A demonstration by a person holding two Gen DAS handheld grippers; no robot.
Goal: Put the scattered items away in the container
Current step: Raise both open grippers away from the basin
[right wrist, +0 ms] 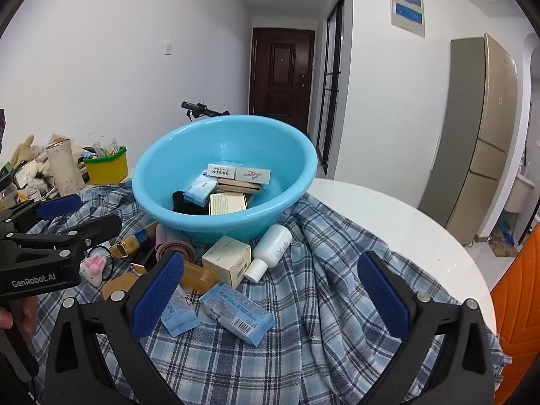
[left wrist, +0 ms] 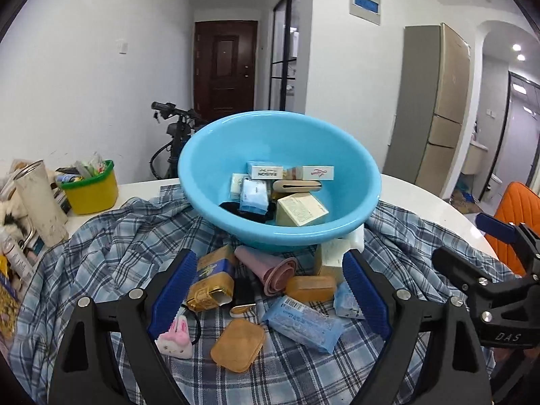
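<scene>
A light blue basin (left wrist: 354,175) (right wrist: 162,172) stands on a plaid cloth (left wrist: 111,246) (right wrist: 320,287) and holds several small boxes and packets. In front of it lie a gold-blue box (left wrist: 212,280), a pink roll (left wrist: 266,266), an amber soap bar (left wrist: 310,287), a blue tissue pack (left wrist: 303,324) (right wrist: 236,314), a tan case (left wrist: 238,344), a bunny hair tie (left wrist: 175,337) (right wrist: 94,268), a cream box (right wrist: 227,260) and a white bottle (right wrist: 270,249). My left gripper (left wrist: 266,293) is open over these items. My right gripper (right wrist: 270,293) is open and empty above the cloth.
A yellow-green tub (left wrist: 89,189) (right wrist: 106,165) of clutter and a white tumbler (left wrist: 40,202) (right wrist: 65,165) stand at the left. The round white table (right wrist: 388,209) curves off to the right. An orange chair (right wrist: 516,303) is at the right edge.
</scene>
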